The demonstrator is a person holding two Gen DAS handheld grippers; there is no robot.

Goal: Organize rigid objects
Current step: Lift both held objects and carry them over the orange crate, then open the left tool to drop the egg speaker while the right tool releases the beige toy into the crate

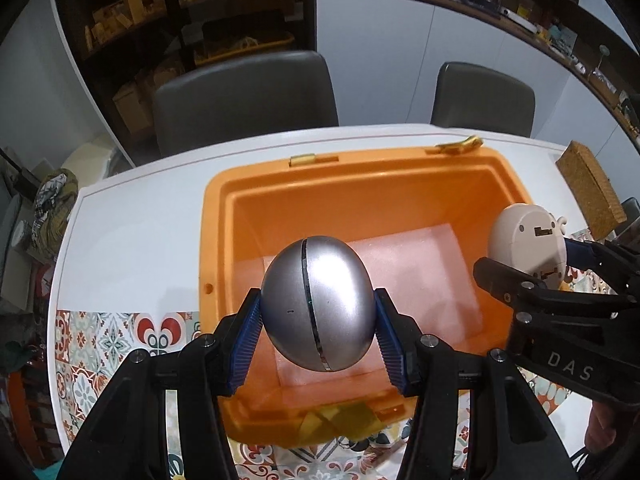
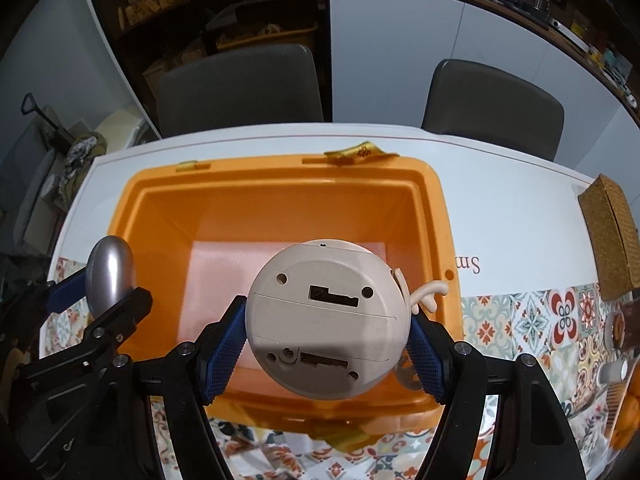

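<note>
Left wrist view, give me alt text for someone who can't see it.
The left gripper holds a silver egg over an open orange bin on a white table. At right, the right gripper holds a beige round gadget.

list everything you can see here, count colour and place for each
bin: 1, orange, open, on the table under both grippers
silver egg-shaped device: 1, silver, held over the bin
round device: 1, beige, underside facing the camera, held over the bin
table: 1, white top, patterned tile cloth on the near part
woven box: 1, tan, on the table right of the bin
chairs: 2, dark grey, behind the table
shelves: dark wood, cluttered, against the back wall
left gripper: 1, black with blue pads, shut on the silver egg-shaped device
right gripper: 1, black with blue pads, shut on the round device
</note>
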